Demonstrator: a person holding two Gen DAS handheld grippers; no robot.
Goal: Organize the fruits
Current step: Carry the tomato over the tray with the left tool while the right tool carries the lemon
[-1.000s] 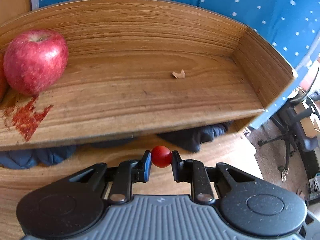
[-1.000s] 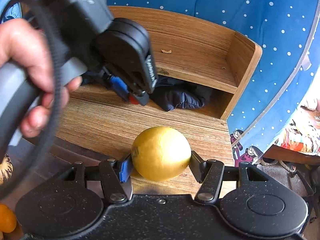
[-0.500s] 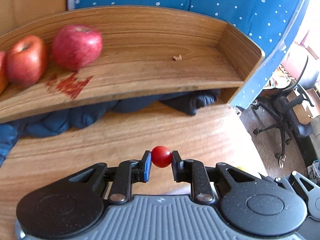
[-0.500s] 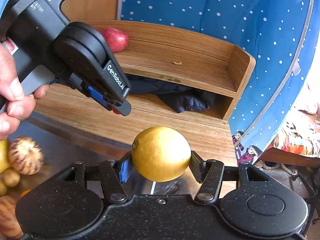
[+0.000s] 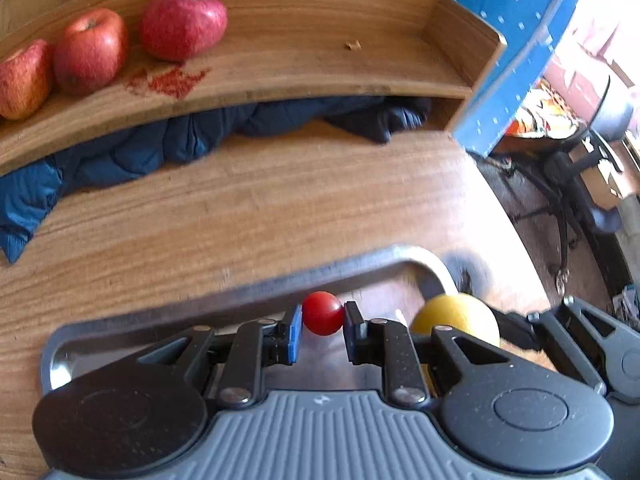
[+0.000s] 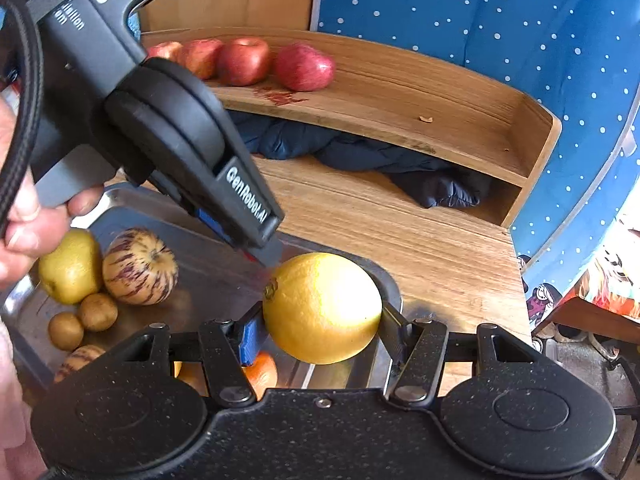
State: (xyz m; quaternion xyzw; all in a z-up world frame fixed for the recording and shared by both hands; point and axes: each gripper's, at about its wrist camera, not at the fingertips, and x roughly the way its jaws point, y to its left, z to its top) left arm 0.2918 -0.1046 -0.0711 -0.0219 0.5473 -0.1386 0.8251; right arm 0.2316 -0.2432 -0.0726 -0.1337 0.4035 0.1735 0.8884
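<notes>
Dark blue quilted jacket [image 5: 168,144] under the wooden shelf [image 5: 320,80], office chair [image 5: 576,184] beyond.

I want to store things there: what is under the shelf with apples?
A dark blue padded cloth lies under the shelf, on the table. The space behind the cloth is covered, and the left tool hides the left end.

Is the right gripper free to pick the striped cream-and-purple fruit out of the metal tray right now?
Probably not. The right gripper is shut on a large yellow citrus fruit, and the left gripper hangs between it and the striped fruit in the metal tray.
</notes>
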